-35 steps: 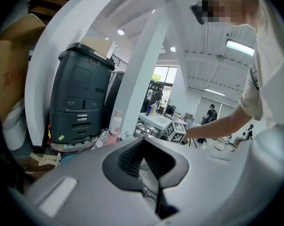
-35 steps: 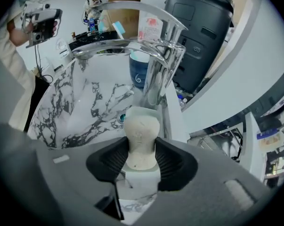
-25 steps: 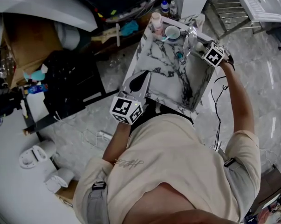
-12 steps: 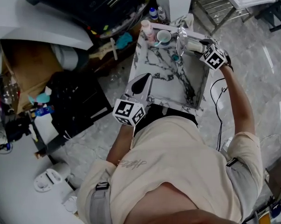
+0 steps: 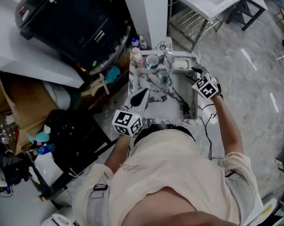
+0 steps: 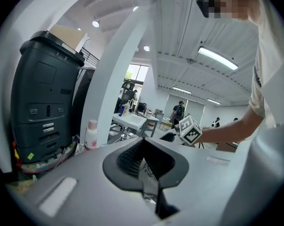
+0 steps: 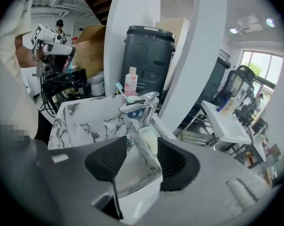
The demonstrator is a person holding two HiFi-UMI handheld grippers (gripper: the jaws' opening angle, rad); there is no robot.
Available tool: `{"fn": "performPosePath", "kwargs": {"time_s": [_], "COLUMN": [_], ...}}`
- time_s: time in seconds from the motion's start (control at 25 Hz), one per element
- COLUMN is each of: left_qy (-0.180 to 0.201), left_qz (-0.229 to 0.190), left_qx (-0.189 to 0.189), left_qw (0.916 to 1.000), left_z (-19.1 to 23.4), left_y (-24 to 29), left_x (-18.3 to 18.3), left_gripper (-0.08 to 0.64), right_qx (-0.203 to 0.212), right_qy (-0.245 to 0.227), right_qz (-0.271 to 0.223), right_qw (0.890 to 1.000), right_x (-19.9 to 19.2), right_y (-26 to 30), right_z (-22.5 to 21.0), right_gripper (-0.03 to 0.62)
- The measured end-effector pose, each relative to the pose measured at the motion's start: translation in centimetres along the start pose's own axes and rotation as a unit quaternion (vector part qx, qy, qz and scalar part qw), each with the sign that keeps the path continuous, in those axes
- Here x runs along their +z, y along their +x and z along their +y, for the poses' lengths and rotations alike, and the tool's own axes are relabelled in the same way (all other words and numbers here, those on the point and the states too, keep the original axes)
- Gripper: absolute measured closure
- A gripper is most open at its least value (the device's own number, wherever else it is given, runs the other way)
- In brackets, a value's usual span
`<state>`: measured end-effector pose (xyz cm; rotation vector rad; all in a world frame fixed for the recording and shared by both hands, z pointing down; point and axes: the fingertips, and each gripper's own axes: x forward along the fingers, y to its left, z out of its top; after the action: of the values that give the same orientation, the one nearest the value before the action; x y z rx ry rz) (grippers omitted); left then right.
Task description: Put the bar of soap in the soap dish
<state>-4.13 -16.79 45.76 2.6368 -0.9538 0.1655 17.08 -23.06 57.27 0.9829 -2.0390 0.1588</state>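
— While the right gripper (image 7: 142, 140) hangs above the sink (image 5: 151, 86), where is the bar of soap (image 7: 150, 140)?

— It lies in the soap dish (image 7: 142, 134), on the sink's rim just right of the faucet (image 7: 142, 108).

— Is that gripper holding anything?

— No. Its jaws stand apart and are closing, with nothing pressed between the pads; it is short of the faucet, on the near side of it, and only the rim and dish show through the gap.

— And the left gripper (image 6: 142, 141)?

— It is at the sink's near edge, well apart from the faucet, with its jaws together at the tips and nothing held.
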Motion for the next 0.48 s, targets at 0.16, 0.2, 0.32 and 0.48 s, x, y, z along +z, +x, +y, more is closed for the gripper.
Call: {"fn": "performPosePath", "kwargs": {"time_s": [0.16, 0.2, 0.32, 0.48], "left_qy": [0.016, 0.025, 0.049, 0.063], "left_qz": [0.010, 0.009, -0.002, -0.011], "left_qx": [-0.037, -0.046, -0.064, -0.062], "left_qw": [0.9991, 0.9986, 0.9968, 0.9960], "left_z": [-0.5, -0.8, -1.2, -1.6], "left_y": [0.1, 0.0, 0.3, 0.7], "left_x": [0.6, 1.1, 2.9, 3.7], "left_gripper": [0.545, 0.545, 0.545, 0.545], "right_qx": [-0.043, -0.054, -0.092, -0.125], "right_qy": [0.059, 0.073, 0.102, 0.139], "right_qz": [-0.018, -0.025, -0.050, -0.095], "right_qw": [0.997, 0.996, 0.989, 0.978], "right_x": [-0.8, -0.7, 0.1, 0.7], "right_y": [-3.3, -4.3, -7.5, -11.7], "right_z": [1.8, 2.2, 2.2, 2.4], "right_gripper": [0.461, 0.468, 0.513, 0.586]}}
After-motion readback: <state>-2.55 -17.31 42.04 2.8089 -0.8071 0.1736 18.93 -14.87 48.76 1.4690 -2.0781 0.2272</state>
